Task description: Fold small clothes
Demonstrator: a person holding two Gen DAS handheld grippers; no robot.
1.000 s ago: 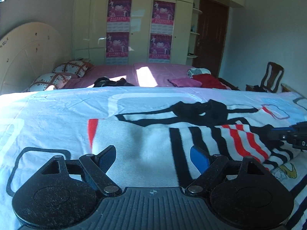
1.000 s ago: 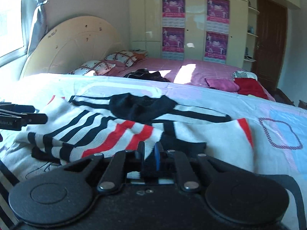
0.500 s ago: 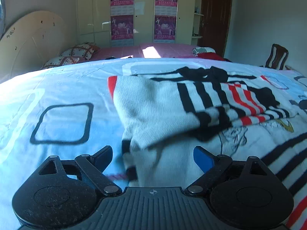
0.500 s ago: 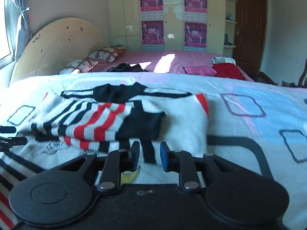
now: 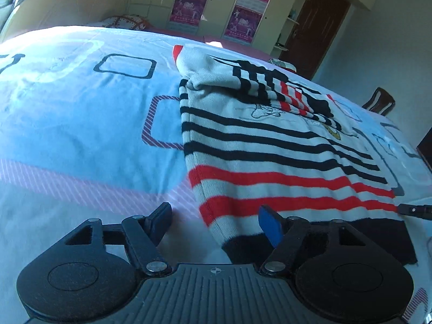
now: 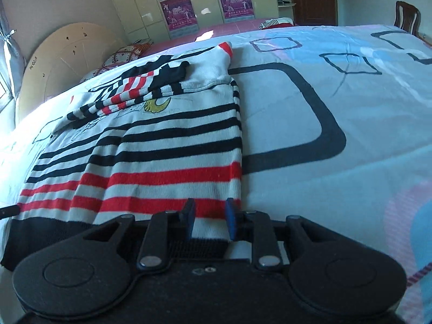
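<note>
A small white sweater (image 5: 270, 145) with black and red stripes lies flat on the bed, both sleeves folded in across its chest; it also shows in the right wrist view (image 6: 151, 145). My left gripper (image 5: 216, 221) is open wide at the sweater's lower left corner, with the black hem between and under its fingers. My right gripper (image 6: 208, 220) is open a little over the lower right corner of the hem, with nothing held. The tip of the right gripper (image 5: 413, 210) shows at the right edge of the left wrist view.
The bed sheet (image 6: 337, 102) is pale blue with square outlines. A second bed with pillows (image 6: 121, 54) and clothes stands behind. A wooden chair (image 6: 407, 16) is at the far right. A wardrobe with posters (image 6: 205, 0) lines the back wall.
Both grippers have pulled back from the folded sleeves to the sweater's bottom hem and now tilt down. The right gripper, shut a second ago, has opened.
</note>
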